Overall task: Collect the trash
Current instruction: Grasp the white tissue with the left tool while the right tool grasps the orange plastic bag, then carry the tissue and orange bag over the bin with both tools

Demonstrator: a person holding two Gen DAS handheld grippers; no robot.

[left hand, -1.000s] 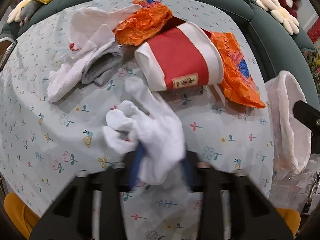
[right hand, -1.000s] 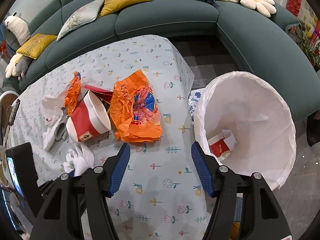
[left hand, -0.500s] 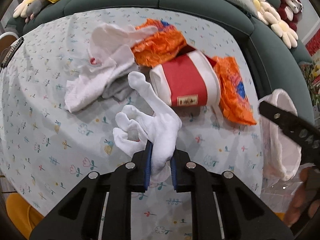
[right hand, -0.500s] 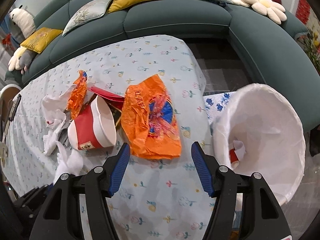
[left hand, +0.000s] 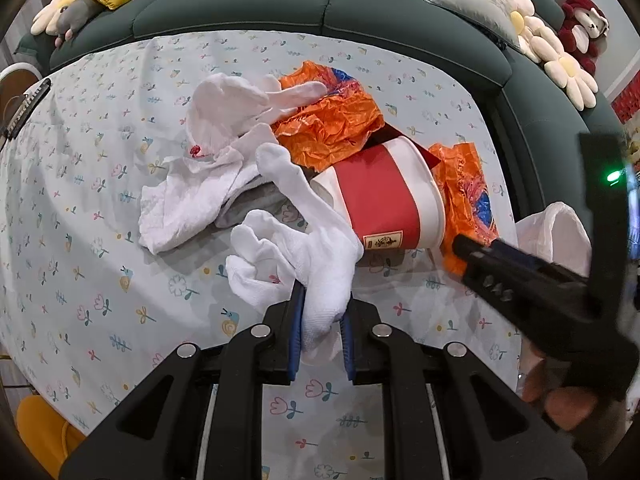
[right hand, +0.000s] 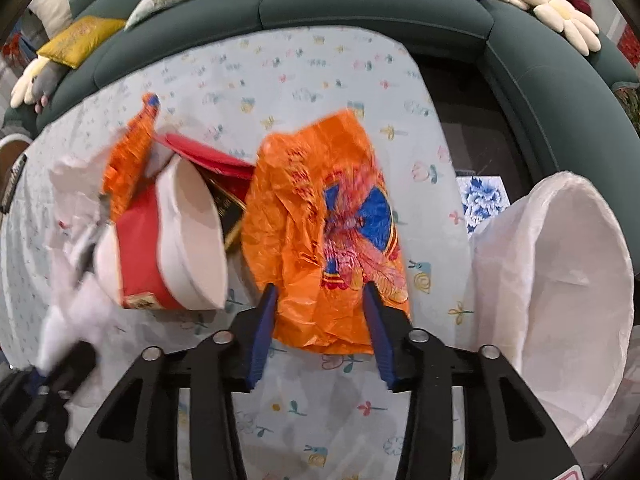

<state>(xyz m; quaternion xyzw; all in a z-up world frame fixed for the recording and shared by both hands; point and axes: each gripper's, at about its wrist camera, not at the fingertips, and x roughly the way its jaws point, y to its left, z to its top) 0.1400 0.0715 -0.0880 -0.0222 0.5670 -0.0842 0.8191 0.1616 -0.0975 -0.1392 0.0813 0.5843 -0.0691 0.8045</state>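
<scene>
Risk: glove (left hand: 320,256) held by cuff only, fingers dangling, could snag cup (left hand: 384,204) or slip on way to bin (right hand: 560,280) off table's right edge. My left gripper (left hand: 320,332): jaws nearly closed, clamped on glove cuff. My right gripper (right hand: 320,328): jaws wide, straddling near edge of orange bag (right hand: 324,232), gripping nothing.
</scene>
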